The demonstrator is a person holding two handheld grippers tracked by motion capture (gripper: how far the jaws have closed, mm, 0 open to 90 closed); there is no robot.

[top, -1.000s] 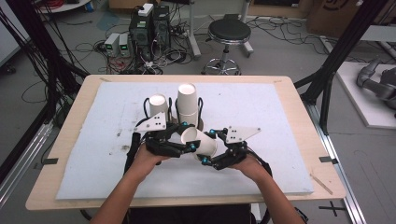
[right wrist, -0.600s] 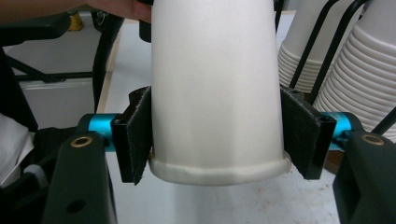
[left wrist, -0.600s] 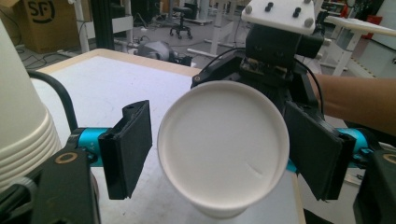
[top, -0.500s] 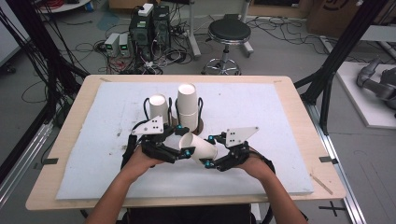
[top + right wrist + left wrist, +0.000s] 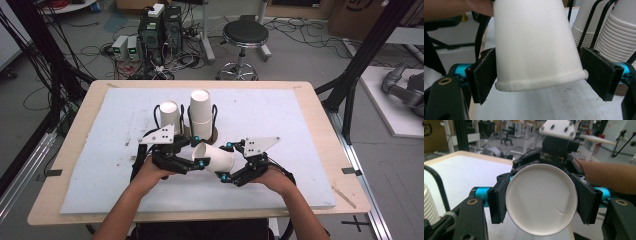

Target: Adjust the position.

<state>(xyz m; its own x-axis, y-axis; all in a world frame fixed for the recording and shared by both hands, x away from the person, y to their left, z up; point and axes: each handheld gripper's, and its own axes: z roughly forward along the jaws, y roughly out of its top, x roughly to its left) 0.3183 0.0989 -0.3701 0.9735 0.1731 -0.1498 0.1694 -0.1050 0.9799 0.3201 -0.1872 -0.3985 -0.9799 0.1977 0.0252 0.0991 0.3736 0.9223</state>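
A white paper cup (image 5: 216, 157) lies on its side in the air, just above the white mat, held between both grippers. My left gripper (image 5: 197, 153) is shut on its base end; the left gripper view shows the cup's round bottom (image 5: 541, 200) facing the camera with a pad pressed on each side. My right gripper (image 5: 225, 161) is shut near the rolled rim, and in the right gripper view the cup (image 5: 534, 42) sits between the two pads. Behind the grippers, a black wire holder carries two upside-down cup stacks: a short stack (image 5: 170, 115) and a tall stack (image 5: 201, 112).
The white foam mat (image 5: 300, 125) covers most of the wooden table (image 5: 330, 105). The stacks (image 5: 616, 37) stand close beside the right gripper. On the floor beyond the table are a stool (image 5: 245, 35), computer boxes (image 5: 160, 27) and cables.
Both hands have drawn back a little toward the table's near edge, carrying the cup away from the stacks. Both grips look unchanged.
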